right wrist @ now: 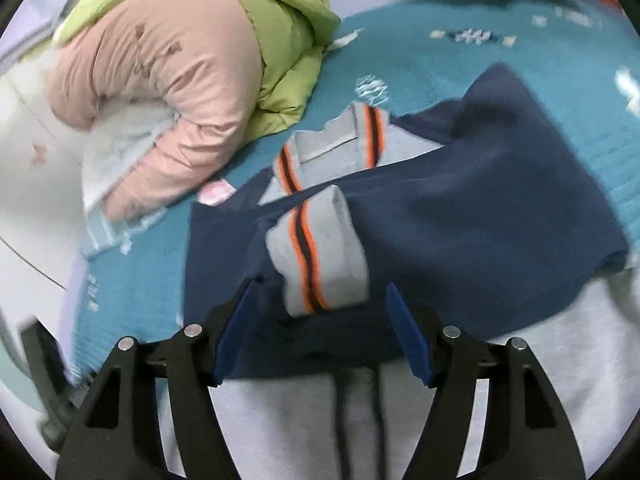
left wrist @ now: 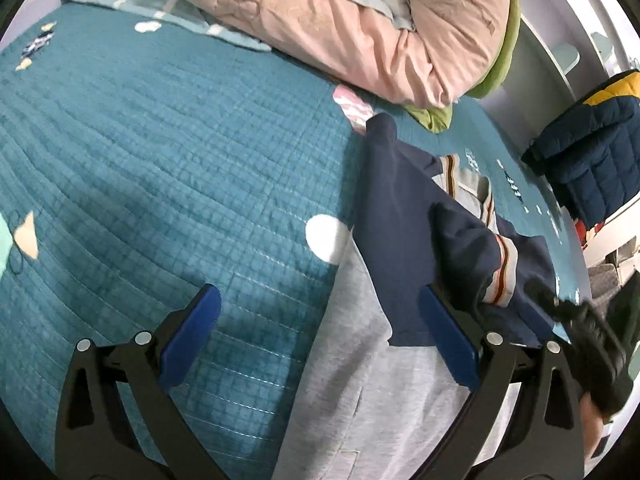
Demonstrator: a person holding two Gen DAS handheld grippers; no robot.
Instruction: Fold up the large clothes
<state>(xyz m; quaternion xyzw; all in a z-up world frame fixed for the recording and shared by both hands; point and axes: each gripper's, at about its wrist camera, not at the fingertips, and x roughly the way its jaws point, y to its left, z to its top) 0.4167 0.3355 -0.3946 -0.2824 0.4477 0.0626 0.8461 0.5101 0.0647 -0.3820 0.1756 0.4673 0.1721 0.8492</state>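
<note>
On the teal bedspread (right wrist: 132, 280), the sweatshirt (right wrist: 460, 216) lies just ahead of the open right claw (right wrist: 320, 320).

Both claws, left (left wrist: 320, 336) and right (right wrist: 320, 332), agape

The left tongs (left wrist: 320, 336) are built from matte black linkage arms with triangular cut-outs, joined by round silver pivot pins, two on each side. Each finger ends in a flat, rounded blue pad (left wrist: 192, 336). The right tongs (right wrist: 320, 332) match: the same black slotted arms, the same silver pins and blue pads (right wrist: 410, 336). In the left wrist view, the right tongs' black body (left wrist: 592, 344) shows blurred at the right edge, with a strip of bare skin (left wrist: 592, 424) below it.
</note>
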